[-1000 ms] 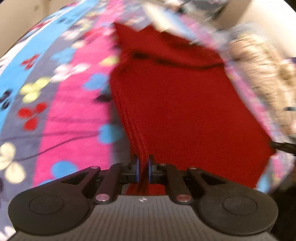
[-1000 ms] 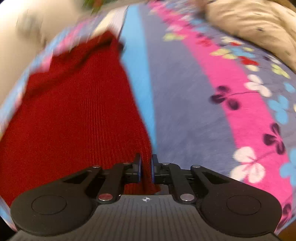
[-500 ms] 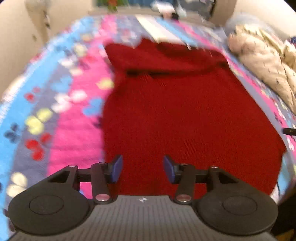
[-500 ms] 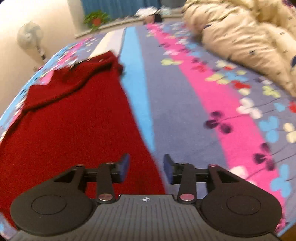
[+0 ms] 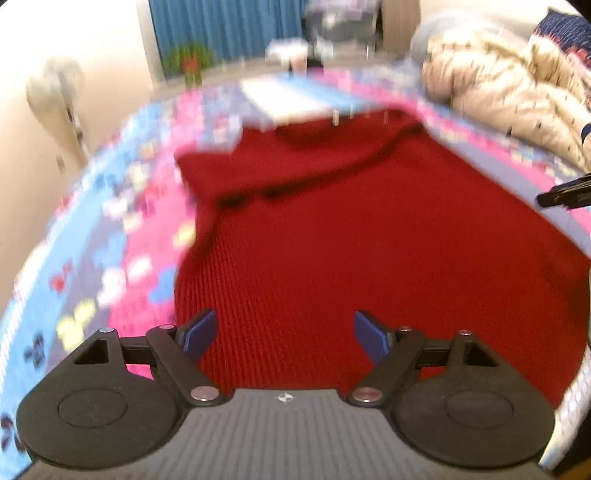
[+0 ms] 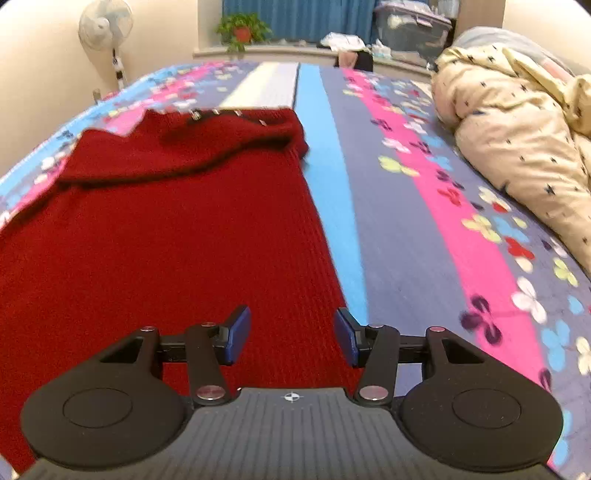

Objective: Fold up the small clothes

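Left tool (image 5: pixel 284 334): spread wide, nothing gripped, hovering over the near hem of the red knit sweater (image 5: pixel 369 236), pointing along it.
Right tool (image 6: pixel 292 334): spread too, nothing between its fingers, poised above the sweater's right edge.
Red knit sweater: lying flat on the flowered bedspread (image 6: pixel 424 206), far end folded over.
Cream duvet (image 6: pixel 517 122): bunched up on the bed's right side.

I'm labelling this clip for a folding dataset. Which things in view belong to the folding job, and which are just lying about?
Part of the job:
red knit sweater, spread flat on the bed
left gripper, open
right gripper, open
floral bedspread, the work surface

Just lying about:
cream duvet
standing fan
potted plant
plastic storage bin
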The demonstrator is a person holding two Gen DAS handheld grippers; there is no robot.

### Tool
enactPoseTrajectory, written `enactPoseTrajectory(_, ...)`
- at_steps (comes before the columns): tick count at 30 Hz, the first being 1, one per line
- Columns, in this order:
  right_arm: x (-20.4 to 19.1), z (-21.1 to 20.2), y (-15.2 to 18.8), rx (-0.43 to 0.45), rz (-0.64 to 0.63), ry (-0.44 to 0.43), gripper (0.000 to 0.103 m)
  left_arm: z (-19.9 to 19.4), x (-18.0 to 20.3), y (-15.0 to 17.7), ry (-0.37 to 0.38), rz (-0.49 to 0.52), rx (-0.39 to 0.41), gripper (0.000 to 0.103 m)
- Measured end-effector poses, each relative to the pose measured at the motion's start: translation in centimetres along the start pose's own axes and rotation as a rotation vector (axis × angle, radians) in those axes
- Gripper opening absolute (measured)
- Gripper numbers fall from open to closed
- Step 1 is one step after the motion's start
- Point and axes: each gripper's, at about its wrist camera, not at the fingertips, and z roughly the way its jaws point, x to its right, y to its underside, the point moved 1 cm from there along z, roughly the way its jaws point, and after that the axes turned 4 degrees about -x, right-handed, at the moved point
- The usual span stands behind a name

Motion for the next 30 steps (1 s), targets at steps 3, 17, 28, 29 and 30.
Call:
enactPoseTrajectory(3,-0.5,0.6,-1.2,0.053,-0.006,-0.004,0.052,-1.6,1.2,-0.7,-0.045,0.002,0.099,0.088)
enactPoseTrajectory(17,3.3,5.4,-6.9,0.072,0.200,0.028,0.044,5.1,6.1,-9.5,-0.079,-0.184,0.009,0.089)
enactPoseTrajectory(28,5.9,6.8,-8.7,0.073,0.267,0.077,0.035,16.5,12.7,-18.4,-0.042,-0.076,0.030,0.063)
enactPoseTrajectory(29,5.9,6.9,-8.8,0.071,0.262,0.071,0.035,17.5,13.5,-18.9,-0.048,-0.064,0.026,0.067)
enactPoseTrajectory(30,5.8,6.9,-8.9,0.074,0.256,0.069,0.035,18.8,14.4,-19.6,-0.050,-0.054,0.024,0.073)
